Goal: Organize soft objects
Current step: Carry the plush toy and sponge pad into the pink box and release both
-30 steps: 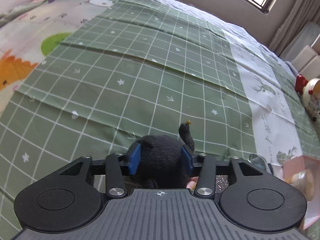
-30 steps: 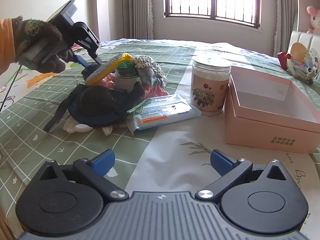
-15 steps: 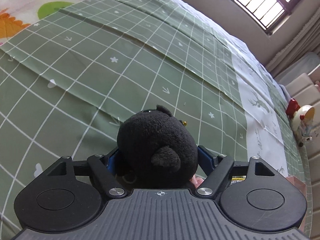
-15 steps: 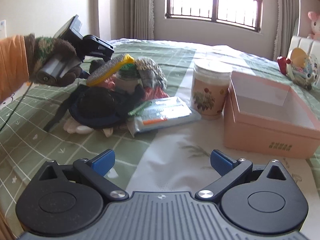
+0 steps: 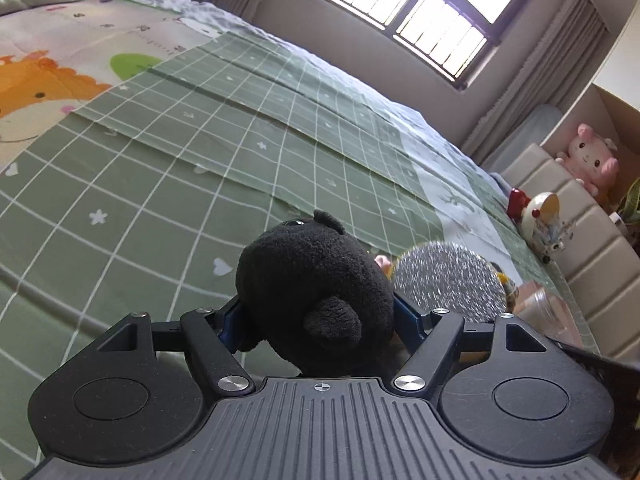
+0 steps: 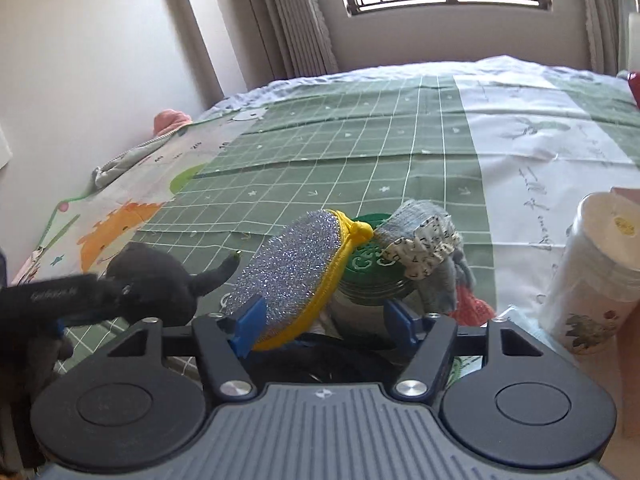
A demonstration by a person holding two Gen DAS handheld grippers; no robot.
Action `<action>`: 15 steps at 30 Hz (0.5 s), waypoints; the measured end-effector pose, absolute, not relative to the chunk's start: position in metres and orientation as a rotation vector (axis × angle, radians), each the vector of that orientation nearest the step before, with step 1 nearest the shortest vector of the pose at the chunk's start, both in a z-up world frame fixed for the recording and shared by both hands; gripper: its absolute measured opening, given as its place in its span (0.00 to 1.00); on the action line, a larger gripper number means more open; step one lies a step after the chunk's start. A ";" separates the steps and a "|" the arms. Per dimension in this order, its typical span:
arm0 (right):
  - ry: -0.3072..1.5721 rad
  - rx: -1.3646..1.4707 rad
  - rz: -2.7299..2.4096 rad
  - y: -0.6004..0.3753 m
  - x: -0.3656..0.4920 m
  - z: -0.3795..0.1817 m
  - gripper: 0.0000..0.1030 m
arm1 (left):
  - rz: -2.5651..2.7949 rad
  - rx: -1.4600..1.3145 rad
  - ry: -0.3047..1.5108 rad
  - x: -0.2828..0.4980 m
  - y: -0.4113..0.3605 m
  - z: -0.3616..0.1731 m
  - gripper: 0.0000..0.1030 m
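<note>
Between the blue pads of the left gripper [image 5: 316, 316] sits a black plush toy [image 5: 316, 284] — its round body fills the gap, one ear turned toward the camera, both fingers pressed into its sides. Seen from the right wrist, the same toy [image 6: 156, 280] is held above the green checked bedspread [image 6: 360, 152], its thin tail pointing toward a silver scrub pad [image 6: 288, 272] with a yellow rim and a knotted yellow loop.

The right gripper [image 6: 324, 320] stands with its fingers spread wide and gripping nothing. The scrub pad leans tilted just ahead of the left pad [image 6: 250, 320], its lower edge overlapping that finger; whether they touch cannot be told. Behind the pad stands a jar with a green lid [image 6: 362, 260], and a grey patterned cloth [image 6: 424, 248] is draped over the jar's right side, with a patch of red knit [image 6: 472, 304] below it. A white tub with a floral label [image 6: 592, 276] stands well to the right.

From the left wrist, the scrub pad [image 5: 448, 284] appears just right of the toy — apart from it — and a pink plush [image 5: 588, 160] sits on the padded headboard [image 5: 560, 188].
</note>
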State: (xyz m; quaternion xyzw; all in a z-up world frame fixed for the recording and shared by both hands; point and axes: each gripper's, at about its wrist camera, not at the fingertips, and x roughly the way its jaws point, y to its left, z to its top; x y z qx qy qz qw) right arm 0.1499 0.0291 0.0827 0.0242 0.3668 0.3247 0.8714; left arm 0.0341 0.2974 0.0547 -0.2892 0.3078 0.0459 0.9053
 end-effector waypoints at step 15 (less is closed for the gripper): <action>0.815 0.025 0.811 0.106 0.155 0.114 0.13 | 0.118 -0.562 0.635 0.031 0.304 0.041 0.75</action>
